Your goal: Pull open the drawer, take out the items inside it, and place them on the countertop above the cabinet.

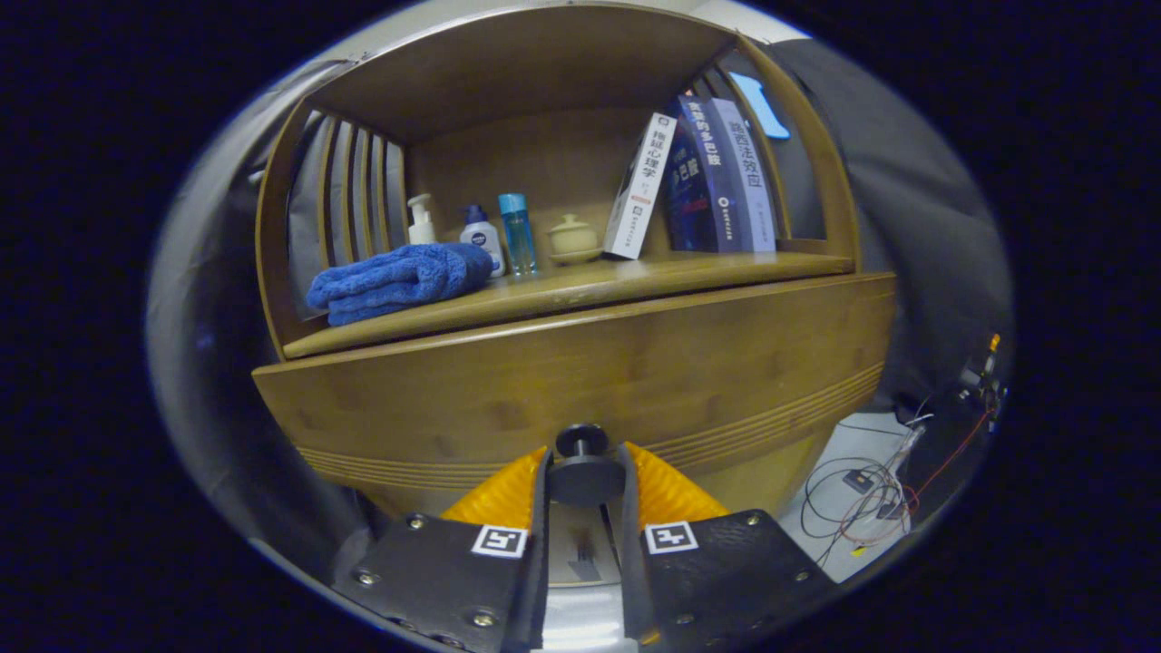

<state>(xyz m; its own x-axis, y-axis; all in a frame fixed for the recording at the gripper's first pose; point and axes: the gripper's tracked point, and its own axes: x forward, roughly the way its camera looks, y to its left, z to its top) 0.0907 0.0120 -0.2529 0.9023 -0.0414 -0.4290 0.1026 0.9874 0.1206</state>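
So the claw [585, 472] is sitting right at the drawer [580, 381], nearly closed, both fingers [508, 494] squeezing the round dark knob [582, 462] between them. The drawer front is smooth curved wood with fine grooved lines running just beyond the fingertips. Further beyond, on the bench [562, 290], a fluffy blue towel [399, 279] is lying folded, with bottles [494, 234], a small lidded ceramic pot [573, 238] and leaning books [698, 181] standing behind.

Matt wooden drawer [580, 363], possibly plastic knob [581, 442], plush cloth towel [399, 279]
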